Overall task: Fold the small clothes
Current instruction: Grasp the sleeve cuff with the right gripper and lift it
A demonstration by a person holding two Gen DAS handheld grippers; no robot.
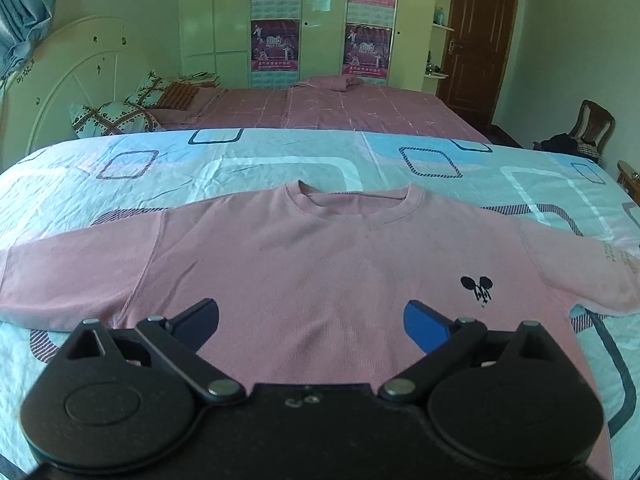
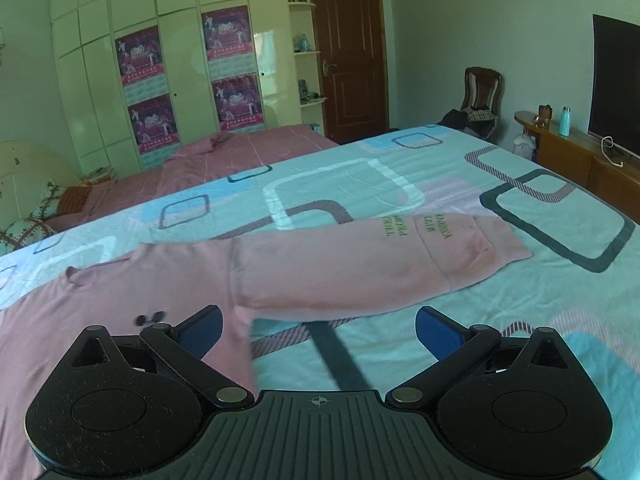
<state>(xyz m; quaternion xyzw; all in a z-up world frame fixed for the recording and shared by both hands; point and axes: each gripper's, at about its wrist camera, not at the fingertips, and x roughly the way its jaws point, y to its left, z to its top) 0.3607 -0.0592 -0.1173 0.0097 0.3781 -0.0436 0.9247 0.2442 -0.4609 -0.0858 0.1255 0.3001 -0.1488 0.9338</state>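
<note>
While both claws hang over the bed, the pink sweatshirt (image 1: 304,264) lies flat and face up on the blue patterned bedsheet (image 1: 248,168), collar (image 1: 352,206) pointing away from the cameras, both sleeves stretched out sideways. Left claw (image 1: 312,326) is spread wide, blue pads well apart, nothing between them; it sits above the lower chest of the shirt, with the small black mouse logo (image 1: 477,287) just past its right-hand pad. Can't tell if the pads touch the fabric. Right claw (image 2: 318,334) is also spread, nothing pinched; its left-hand pad is over the shirt's side edge, its right-hand pad over bare sheet. Beyond it the sleeve (image 2: 360,264) with green lettering near the cuff runs out to the right, flat on the sheet. Second bed with pink cover (image 1: 340,104) lies behind, then a cream wardrobe (image 2: 176,12) with posters (image 2: 140,56), a brown door (image 2: 348,56), and a chair (image 2: 480,92) with clothes on it.
</note>
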